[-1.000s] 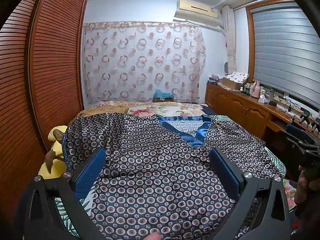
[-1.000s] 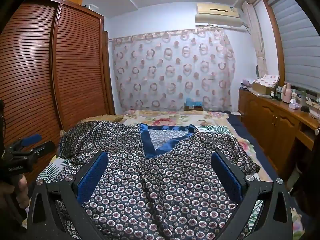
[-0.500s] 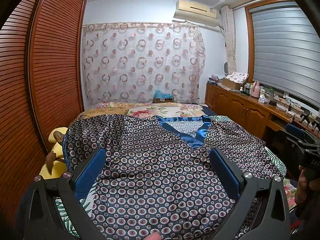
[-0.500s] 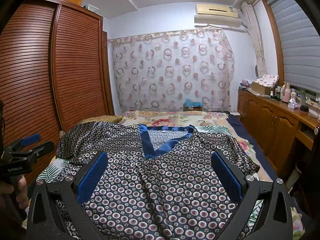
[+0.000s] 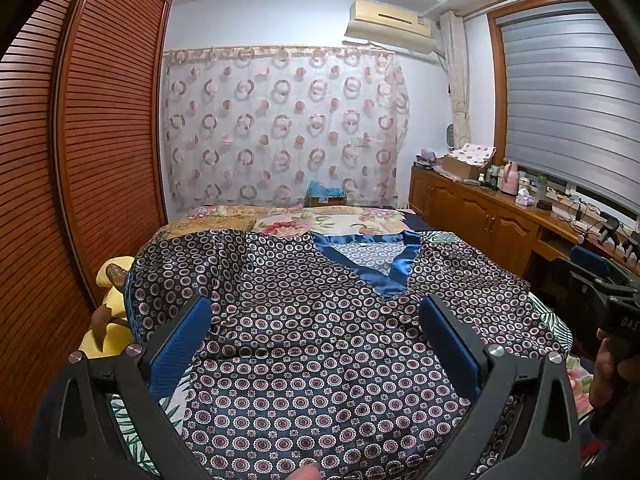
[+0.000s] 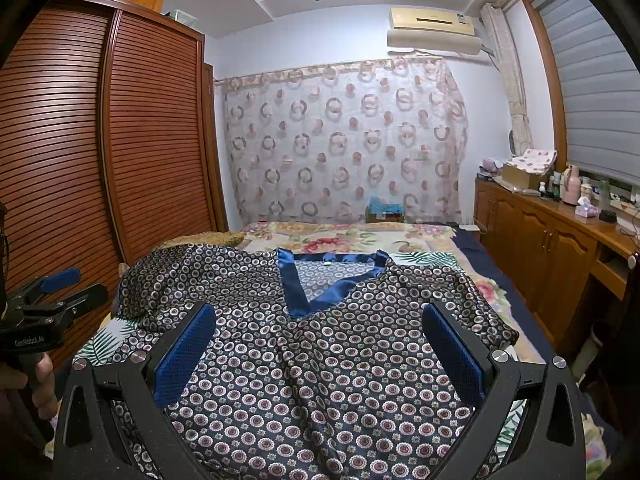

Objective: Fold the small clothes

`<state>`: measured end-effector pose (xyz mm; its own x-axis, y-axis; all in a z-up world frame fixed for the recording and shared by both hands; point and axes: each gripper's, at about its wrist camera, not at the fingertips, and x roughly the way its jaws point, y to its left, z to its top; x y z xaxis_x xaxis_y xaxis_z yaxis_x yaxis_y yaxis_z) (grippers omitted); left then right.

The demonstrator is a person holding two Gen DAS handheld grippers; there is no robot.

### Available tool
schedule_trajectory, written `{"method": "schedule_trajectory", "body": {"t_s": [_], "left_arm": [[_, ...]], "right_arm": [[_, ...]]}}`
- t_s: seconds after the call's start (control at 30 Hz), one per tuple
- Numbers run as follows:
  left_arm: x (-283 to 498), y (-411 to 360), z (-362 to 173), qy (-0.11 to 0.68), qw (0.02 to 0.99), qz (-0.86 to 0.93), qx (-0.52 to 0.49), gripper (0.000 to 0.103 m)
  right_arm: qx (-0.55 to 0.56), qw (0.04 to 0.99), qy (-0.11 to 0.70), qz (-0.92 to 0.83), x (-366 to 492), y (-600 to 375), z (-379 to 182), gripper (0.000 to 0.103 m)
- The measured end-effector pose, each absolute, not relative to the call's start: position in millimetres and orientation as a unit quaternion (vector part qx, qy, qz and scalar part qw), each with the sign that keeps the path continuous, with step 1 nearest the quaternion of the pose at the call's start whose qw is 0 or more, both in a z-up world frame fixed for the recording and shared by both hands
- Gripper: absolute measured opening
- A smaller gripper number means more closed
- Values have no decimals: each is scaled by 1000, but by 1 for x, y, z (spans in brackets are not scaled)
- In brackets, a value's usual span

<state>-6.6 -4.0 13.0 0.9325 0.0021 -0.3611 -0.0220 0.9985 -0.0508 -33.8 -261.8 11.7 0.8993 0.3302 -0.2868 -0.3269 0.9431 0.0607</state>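
A dark satin shirt [image 5: 320, 336] with a circle print and a blue V-neck collar [image 5: 384, 268] lies spread flat on the bed, front up, sleeves out to both sides. It also shows in the right wrist view [image 6: 320, 360], collar [image 6: 316, 292] toward the far end. My left gripper [image 5: 316, 320] is open and empty above the shirt's lower half. My right gripper [image 6: 320, 328] is open and empty above the shirt's middle. The right gripper shows at the left view's right edge [image 5: 600, 292]; the left gripper shows at the right view's left edge [image 6: 44, 300].
The bed [image 6: 360, 240] has a floral cover. A louvred wooden wardrobe [image 6: 100, 160] stands close on the left. A wooden sideboard [image 6: 560, 240] with bottles and boxes runs along the right wall. A yellow soft toy [image 5: 108, 320] sits beside the bed's left edge.
Both views have shifted only slightly; the grippers stay open above the shirt, and the shirt has not moved.
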Motion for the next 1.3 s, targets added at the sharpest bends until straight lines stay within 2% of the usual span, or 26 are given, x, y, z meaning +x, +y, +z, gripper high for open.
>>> {"method": "schedule_trajectory", "body": {"t_s": [1.3], "left_arm": [[-9, -7, 15, 181, 983, 7, -24, 103]], "right_arm": [[11, 975, 146, 167, -34, -261, 10, 103]]}}
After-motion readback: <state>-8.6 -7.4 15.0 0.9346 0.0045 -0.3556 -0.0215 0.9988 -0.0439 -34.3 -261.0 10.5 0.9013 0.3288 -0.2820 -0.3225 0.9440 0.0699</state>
